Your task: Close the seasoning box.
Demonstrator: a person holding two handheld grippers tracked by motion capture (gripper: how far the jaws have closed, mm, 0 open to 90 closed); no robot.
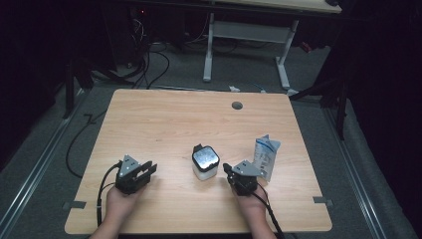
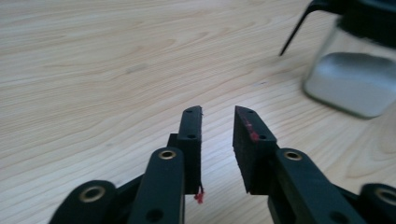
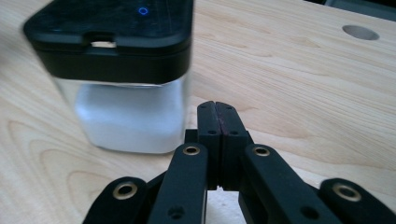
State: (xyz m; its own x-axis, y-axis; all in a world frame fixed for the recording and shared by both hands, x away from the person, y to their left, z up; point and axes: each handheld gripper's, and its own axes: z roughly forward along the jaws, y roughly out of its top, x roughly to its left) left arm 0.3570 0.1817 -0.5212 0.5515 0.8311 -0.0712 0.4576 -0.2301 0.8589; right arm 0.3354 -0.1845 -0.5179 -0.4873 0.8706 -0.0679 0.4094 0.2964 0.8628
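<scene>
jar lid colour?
Black, on the jar; clearest in the right gripper view.

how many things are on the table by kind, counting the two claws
clear jar with black lid: 1
white and blue pouch: 1
handheld claws: 2, left claw open, right claw shut
total: 4

From above we see a lit wooden surface (image 1: 164,119) ringed by darkness from 9 through 12 to 3 o'clock. Glare whitens the jar lid (image 1: 205,158). In both gripper views we find the jar (image 3: 126,74) soft with blur, while the fingers (image 2: 191,140) stay sharper.
</scene>
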